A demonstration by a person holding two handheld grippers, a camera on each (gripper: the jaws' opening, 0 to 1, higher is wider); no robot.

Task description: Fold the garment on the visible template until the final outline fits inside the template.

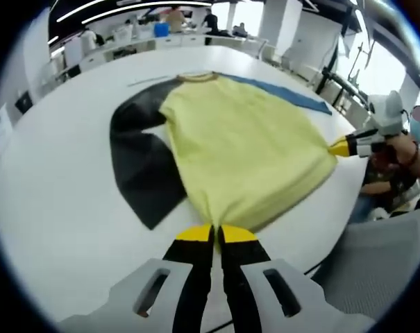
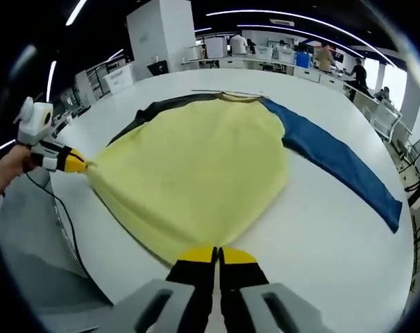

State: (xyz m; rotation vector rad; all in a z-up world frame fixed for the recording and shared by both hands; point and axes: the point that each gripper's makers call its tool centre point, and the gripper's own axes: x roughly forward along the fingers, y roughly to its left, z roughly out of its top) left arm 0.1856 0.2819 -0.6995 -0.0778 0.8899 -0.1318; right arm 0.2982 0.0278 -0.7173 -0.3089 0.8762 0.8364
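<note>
Both views are brightly and evenly lit from long ceiling light strips [image 2: 279, 15] far ahead of and above each gripper. The white desk [image 1: 64, 208] reflects this light softly, without hard glare, and shadows under the yellow garment [image 1: 244, 152] are faint. In the left gripper view, windows [image 1: 376, 62] ahead and to the right are blown out white. Fisheye distortion bends the desk edge and the room toward the edges. The far background looks soft, and detail there is small.
</note>
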